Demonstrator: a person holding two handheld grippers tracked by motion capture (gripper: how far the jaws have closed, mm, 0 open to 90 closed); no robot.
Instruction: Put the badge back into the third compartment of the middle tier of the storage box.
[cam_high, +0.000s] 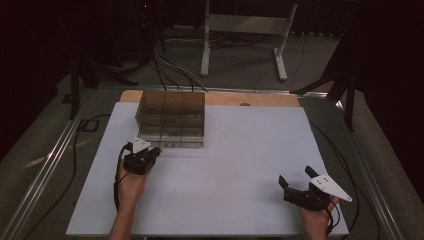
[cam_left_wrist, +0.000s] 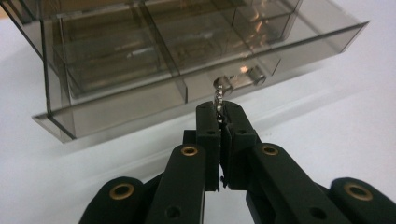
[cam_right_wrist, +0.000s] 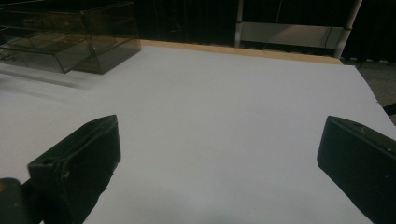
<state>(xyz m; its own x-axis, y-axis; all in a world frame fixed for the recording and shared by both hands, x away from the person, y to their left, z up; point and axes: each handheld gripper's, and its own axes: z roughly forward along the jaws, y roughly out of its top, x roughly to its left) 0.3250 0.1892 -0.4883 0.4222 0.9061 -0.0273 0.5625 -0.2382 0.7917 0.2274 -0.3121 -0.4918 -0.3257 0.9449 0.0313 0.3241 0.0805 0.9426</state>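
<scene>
right now a person sits at a white bench (cam_high: 240, 165) with a black two-jaw claw in each hand. toward the far left of the bench stands a smoky, see-through drawer box (cam_high: 171, 116), with dividers faintly visible inside it. its bottom drawer (cam_left_wrist: 196, 86) sticks out a little past the box front.

the left claw (cam_high: 151, 149) is at the front of that drawer, low and close to the bench surface. its jaws are pinched narrow on the small metal drawer handle (cam_left_wrist: 218, 95), a shiny knob on a short stem that juts from the middle of the drawer front. the stem sits between the jaw tips, slightly toward the left jaw.

the right claw (cam_high: 299, 183) rests near the front right corner of the bench, well apart from the box. its jaws stand wide with nothing between them.

the step in hand looks like sliding the drawer by its handle. to do it well, i would judge the pull should run straight along the drawer's own line, level with the bench, so the drawer does not bind in its frame. the grip on such a small handle looks thin, so a slow, even draw seems safer. the box may slide along too; the free claw could steady it.
</scene>
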